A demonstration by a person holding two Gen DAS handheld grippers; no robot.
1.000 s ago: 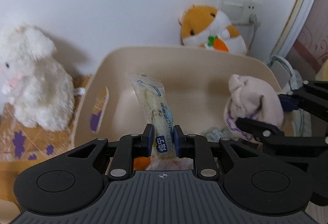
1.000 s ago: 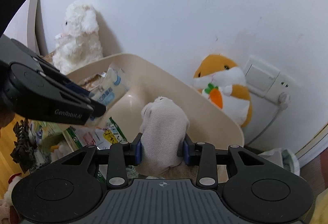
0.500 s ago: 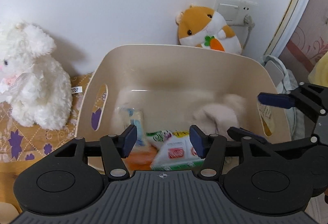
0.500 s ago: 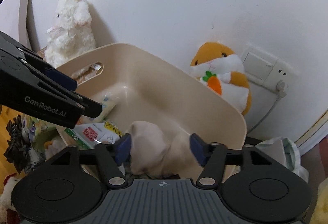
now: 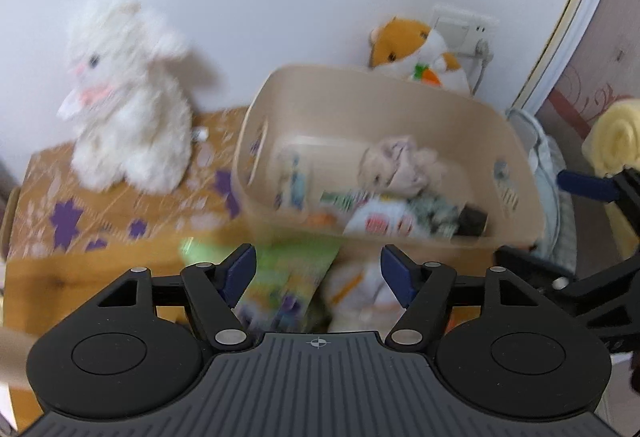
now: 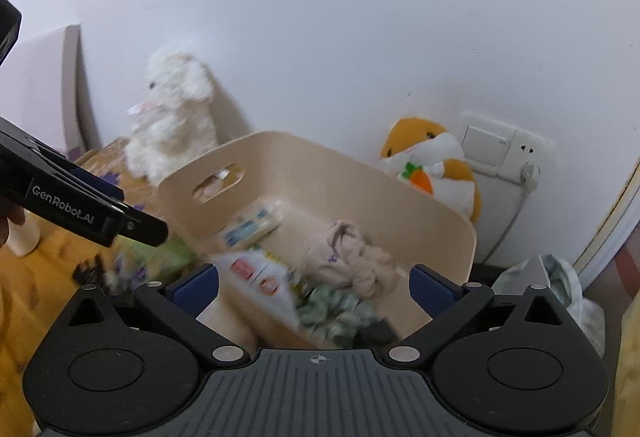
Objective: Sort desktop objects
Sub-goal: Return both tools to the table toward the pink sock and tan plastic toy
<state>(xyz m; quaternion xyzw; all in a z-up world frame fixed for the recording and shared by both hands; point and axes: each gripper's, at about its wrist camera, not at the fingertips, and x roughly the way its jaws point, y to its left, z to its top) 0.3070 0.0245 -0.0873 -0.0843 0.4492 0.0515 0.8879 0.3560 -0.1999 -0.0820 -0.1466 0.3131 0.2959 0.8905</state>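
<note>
Left gripper (image 5: 318, 271): fingers spread wide, nothing between them, held back from the near wall of the beige bin (image 5: 516, 153). Below it on the tabletop (image 5: 48, 277) sit a green packet (image 5: 288, 277) and a small white-and-orange toy (image 5: 360, 289), both blurred.

Right gripper (image 6: 314, 283): fingers also spread wide, holding nothing, held over the bin's near corner.

Bin contents: cream cloth pouch (image 6: 348, 257) lying crumpled toward the right side, on top of a greenish bundle (image 6: 336, 311). Clear snack packet with blue print (image 6: 250, 225) lies flat toward the left wall, just under the handle cutout. White packet with red marks (image 6: 260, 277) sits between the two, near the front. A dark object at the front right corner is too blurred to identify.

Outside the bin: white plush rabbit (image 5: 128, 105) on the patterned cloth (image 5: 60, 197) to its left, orange hamster plush (image 6: 432, 165) behind it against the wall, next to a wall socket (image 6: 504, 141).
</note>
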